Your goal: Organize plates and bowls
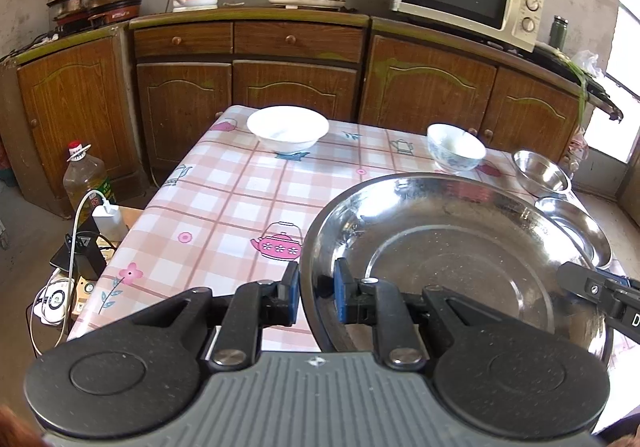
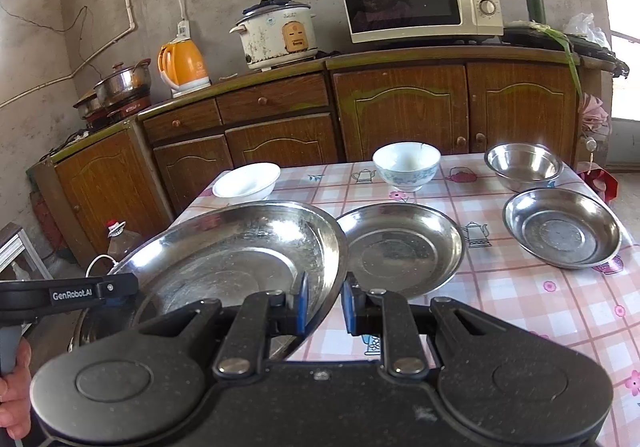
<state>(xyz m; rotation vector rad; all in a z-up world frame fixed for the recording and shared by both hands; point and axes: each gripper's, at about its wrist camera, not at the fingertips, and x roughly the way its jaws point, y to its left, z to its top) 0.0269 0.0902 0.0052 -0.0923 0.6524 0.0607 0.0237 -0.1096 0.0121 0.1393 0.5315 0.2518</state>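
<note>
Gripping large steel plate rims, left gripper, right gripper, concave side up, tilted.

Checked table, steel plates, bowls

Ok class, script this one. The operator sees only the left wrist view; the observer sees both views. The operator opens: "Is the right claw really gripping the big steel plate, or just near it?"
Observer: Gripping it. The right claw is shut on the near rim of the large steel plate.
Operator: I can make out only one other plate on the table. Is that all?
Observer: No, there are two. The middle steel plate lies just past the held one, and the far-right steel plate sits apart from it.
</note>
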